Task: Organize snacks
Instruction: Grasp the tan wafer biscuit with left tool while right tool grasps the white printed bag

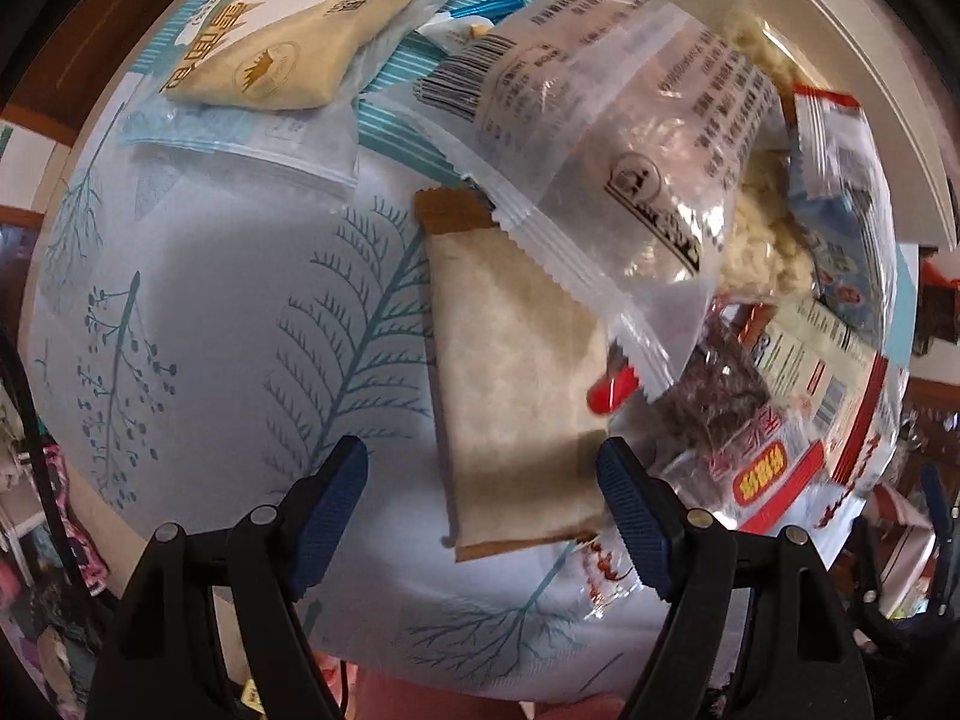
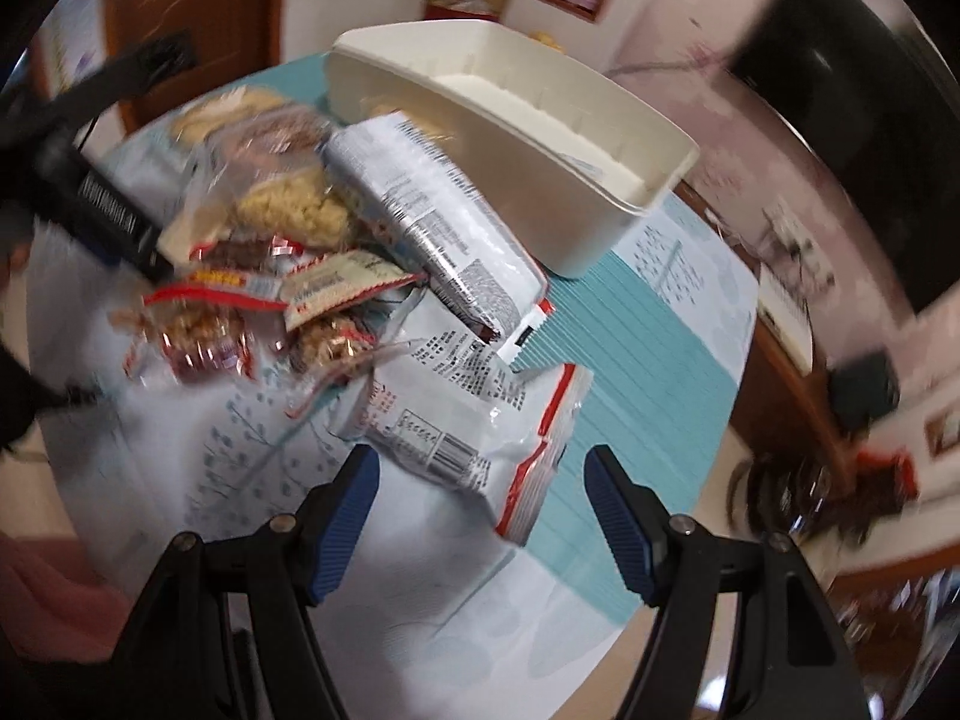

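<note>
My left gripper [image 1: 483, 510] hangs open, pointing straight down over a tan flat snack packet [image 1: 516, 384] that lies between its blue fingers [image 1: 330, 510]. A clear packet with a barcode [image 1: 600, 138] overlaps the tan one's top. A yellow bread packet [image 1: 300, 36] lies farther up left. My right gripper [image 2: 483, 516] is open above a white and red snack bag [image 2: 474, 414]. Behind it lie a silver printed bag [image 2: 432, 216], clear packets of nuts [image 2: 192, 330] and a puffed rice packet [image 2: 294, 210]. A cream plastic bin [image 2: 600, 192] stands at the back.
A round table carries a white cloth with blue tree prints [image 1: 240, 300] and a teal striped panel [image 2: 630, 372]. The bin's rim [image 1: 852, 60] shows at the upper right in the left wrist view. The other gripper's dark body [image 2: 90, 204] shows at left. Pink clothing [image 2: 48, 588] is near the table edge.
</note>
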`<state>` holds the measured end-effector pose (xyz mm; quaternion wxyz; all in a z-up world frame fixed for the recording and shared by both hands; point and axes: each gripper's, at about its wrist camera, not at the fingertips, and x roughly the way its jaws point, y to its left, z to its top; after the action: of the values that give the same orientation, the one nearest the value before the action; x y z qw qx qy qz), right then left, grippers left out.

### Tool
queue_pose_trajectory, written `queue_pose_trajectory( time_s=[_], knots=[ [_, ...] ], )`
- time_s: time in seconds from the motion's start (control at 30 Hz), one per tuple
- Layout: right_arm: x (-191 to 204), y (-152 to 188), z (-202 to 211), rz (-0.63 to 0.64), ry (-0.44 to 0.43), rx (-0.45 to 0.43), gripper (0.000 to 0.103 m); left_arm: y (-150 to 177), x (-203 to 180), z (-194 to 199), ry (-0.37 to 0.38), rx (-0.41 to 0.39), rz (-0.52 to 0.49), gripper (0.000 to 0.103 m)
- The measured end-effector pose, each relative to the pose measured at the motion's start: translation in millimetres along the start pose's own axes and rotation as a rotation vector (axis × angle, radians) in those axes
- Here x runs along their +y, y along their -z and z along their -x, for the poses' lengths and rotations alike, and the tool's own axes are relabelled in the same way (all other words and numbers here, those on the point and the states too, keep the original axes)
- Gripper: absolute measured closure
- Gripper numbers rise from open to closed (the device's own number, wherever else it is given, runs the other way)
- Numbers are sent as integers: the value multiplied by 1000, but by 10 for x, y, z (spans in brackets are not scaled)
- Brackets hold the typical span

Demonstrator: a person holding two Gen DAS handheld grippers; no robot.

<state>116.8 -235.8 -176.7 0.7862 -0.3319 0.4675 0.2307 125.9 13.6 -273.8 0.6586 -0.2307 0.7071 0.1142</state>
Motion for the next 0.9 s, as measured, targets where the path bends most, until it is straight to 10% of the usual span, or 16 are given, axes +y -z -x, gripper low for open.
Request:
queue_pose_trajectory(
  time_s=[0.67,0.9],
  knots=[
    [207,-62,-471,214,2,-27,26,-169,-137,-115,-28,4,36,26],
    [137,-62,-532,191,-12,-54,19,-136,-208,-86,-64,-13,29,42]
  ],
)
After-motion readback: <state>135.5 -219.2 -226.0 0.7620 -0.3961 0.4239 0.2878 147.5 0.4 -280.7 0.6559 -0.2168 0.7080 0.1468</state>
